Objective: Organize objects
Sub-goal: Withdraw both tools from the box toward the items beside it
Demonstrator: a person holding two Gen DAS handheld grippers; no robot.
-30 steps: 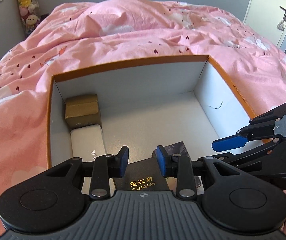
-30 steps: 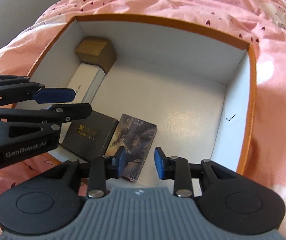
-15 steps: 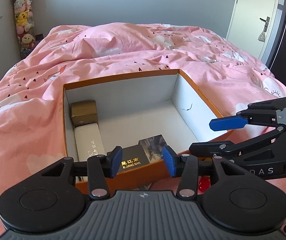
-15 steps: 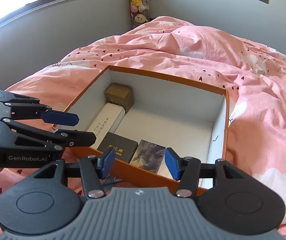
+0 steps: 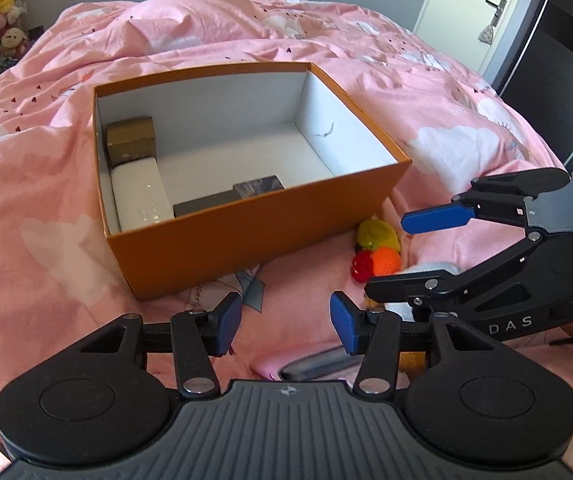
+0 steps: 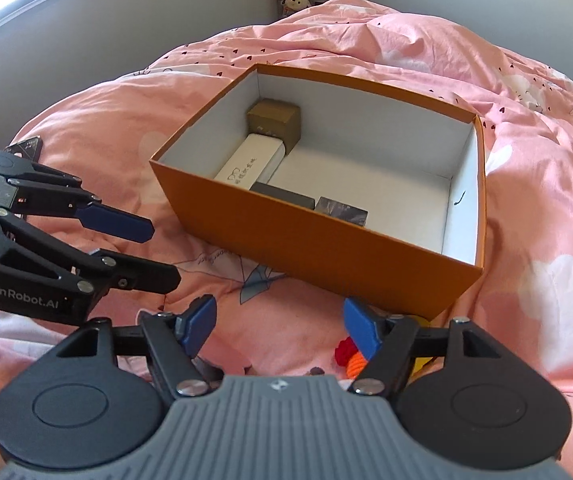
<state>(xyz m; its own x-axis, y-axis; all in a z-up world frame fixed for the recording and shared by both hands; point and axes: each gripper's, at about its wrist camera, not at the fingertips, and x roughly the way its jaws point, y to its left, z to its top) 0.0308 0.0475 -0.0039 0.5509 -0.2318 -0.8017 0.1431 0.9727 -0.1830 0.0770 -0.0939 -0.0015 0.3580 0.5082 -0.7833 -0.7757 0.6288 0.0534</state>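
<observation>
a: orange cardboard — that's the box [image 5: 254, 236] ahead of both your claws, sitting on the pink duvet [image 5: 46, 240], well beyond the fingertips.

b: what's inside it?

a: from your left gripper [image 5: 285, 322] you look into it: a gold carton [image 5: 130, 144] in the far left corner, a white case [image 5: 140, 200] touching it on the near side, then a dark flat box [image 5: 202, 208] and a printed card pack [image 5: 260, 188] side by side against the near wall. your right gripper [image 6: 280, 326] sees the same row from the other corner.

b: and the claws themselves?

a: both are opening. your left one's blue pads stand apart with only duvet between them. your right one's are spread wider, and nothing is pinched there either.

b: anything loose near the claws?

a: yes — a small knitted toy [image 5: 376, 250], yellow-green, red and orange, lies on the duvet just outside the box's near right corner, ahead and to the right of your left claw. from your right claw it sits just past the right finger [image 6: 360, 330], partly hidden by it. a flat pinkish thing [image 5: 310, 366] lies right under your left claw's fingers; i can't tell what it is. a dark patterned card [image 6: 26, 148] lies on the duvet beyond your left claw, seen at the left edge of the right view.
</observation>
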